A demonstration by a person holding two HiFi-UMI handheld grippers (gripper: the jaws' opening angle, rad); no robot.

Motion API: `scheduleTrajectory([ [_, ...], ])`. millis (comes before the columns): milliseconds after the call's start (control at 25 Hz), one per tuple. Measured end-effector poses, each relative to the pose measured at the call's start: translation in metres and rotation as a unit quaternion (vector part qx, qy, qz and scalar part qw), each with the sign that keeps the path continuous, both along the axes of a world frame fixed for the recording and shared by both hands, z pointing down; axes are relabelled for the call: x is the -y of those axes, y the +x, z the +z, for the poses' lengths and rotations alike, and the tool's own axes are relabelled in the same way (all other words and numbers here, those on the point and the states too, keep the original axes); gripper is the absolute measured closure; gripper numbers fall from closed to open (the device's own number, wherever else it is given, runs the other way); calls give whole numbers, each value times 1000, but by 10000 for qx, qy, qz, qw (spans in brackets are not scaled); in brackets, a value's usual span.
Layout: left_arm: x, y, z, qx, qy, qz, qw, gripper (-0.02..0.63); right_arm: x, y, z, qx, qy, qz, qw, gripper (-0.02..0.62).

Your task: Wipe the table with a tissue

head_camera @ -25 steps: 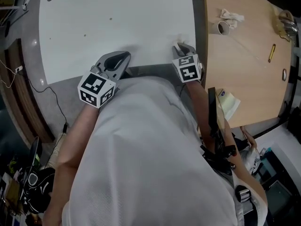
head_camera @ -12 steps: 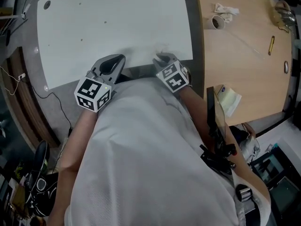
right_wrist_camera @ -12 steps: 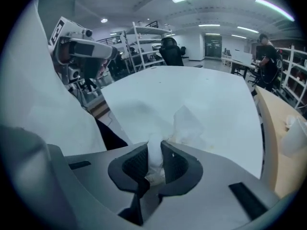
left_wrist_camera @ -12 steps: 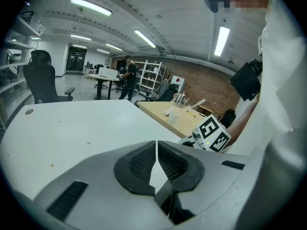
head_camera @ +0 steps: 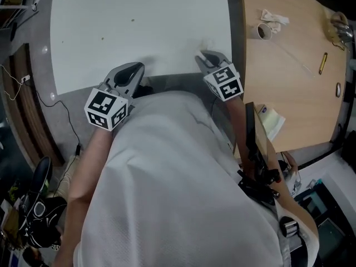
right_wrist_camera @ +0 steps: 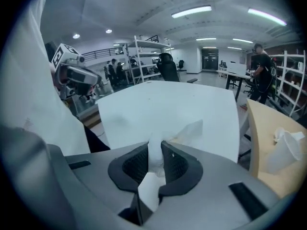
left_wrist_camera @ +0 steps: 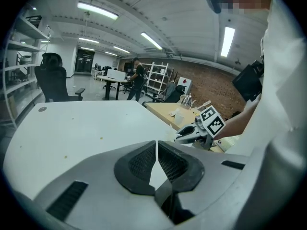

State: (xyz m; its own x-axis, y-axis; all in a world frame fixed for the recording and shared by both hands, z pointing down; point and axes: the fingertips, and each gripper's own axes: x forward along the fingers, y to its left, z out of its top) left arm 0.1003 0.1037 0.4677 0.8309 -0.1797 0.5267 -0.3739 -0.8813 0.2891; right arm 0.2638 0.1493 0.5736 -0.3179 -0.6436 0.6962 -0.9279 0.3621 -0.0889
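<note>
The white table fills the top of the head view. My right gripper hangs over its near right edge, shut on a white tissue. In the right gripper view the tissue is pinched between the pads, and a loose flap sticks out ahead of the right gripper over the table. My left gripper sits at the table's near edge, further left, jaws together and nothing in them. The left gripper view shows the left gripper with its pads meeting, and the right gripper beyond it.
A wooden table stands to the right, bearing a paper cup, a crumpled tissue and a yellow pen. A few small specks dot the white table. An office chair stands at its far side.
The right gripper slid left along the table's near edge with the tissue, then came back to the right. The left gripper stayed almost where it was.
</note>
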Motion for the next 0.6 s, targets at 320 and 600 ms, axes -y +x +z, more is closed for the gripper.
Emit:
scheduleTrajectory([
  [320,-2,-8,3,-36,-75,-125,9999,586,16,72,22,-1128,-347,-679,9907,540],
  [600,2,-22,6,-104,-141,-201,9996,586,11,57,36,-1242,-682,-356,9893,541],
])
